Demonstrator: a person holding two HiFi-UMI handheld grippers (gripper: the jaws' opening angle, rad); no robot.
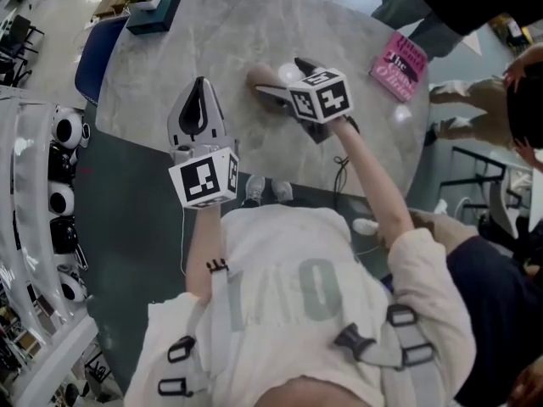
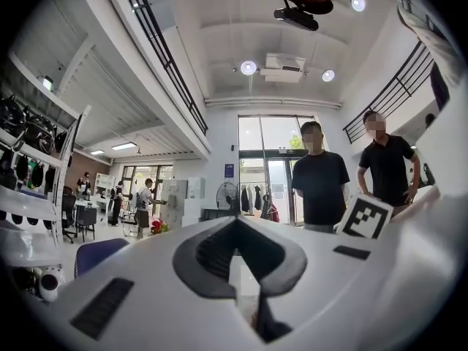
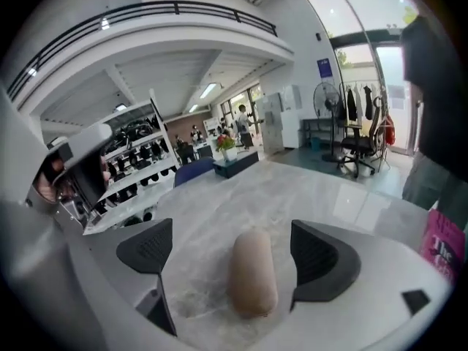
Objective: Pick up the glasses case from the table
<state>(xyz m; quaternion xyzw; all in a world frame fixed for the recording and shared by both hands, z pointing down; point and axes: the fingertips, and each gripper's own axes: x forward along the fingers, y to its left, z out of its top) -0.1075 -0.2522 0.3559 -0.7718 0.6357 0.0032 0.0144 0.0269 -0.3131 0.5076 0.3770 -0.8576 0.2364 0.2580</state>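
A person works a pair of hand-held grippers over a round marble table (image 1: pixel 254 24), going for a beige glasses case (image 3: pixel 252 276) that lies flat near the middle of it. The right gripper (image 1: pixel 280 76) is down at the table with its jaws spread wide. The case lies lengthwise in the gap between them, touching neither pad. The left gripper (image 1: pixel 201 87) hangs apart near the table's edge, tilted up toward the room, its jaws pressed together on nothing. A pink book (image 1: pixel 399 66) lies well off to the right, and a teal box (image 1: pixel 157 11) sits at the far rim.

The pick-up has not yet begun, and the risk lies in the closing. The case is rounded and looks smooth, and the table is polished. If the jaws meet it above its widest line, it may well squirt down and out. If one pad arrives first, the case is likely to skid or roll sideways rather than be caught. A grip close to one end could let the other end droop once it is lifted.
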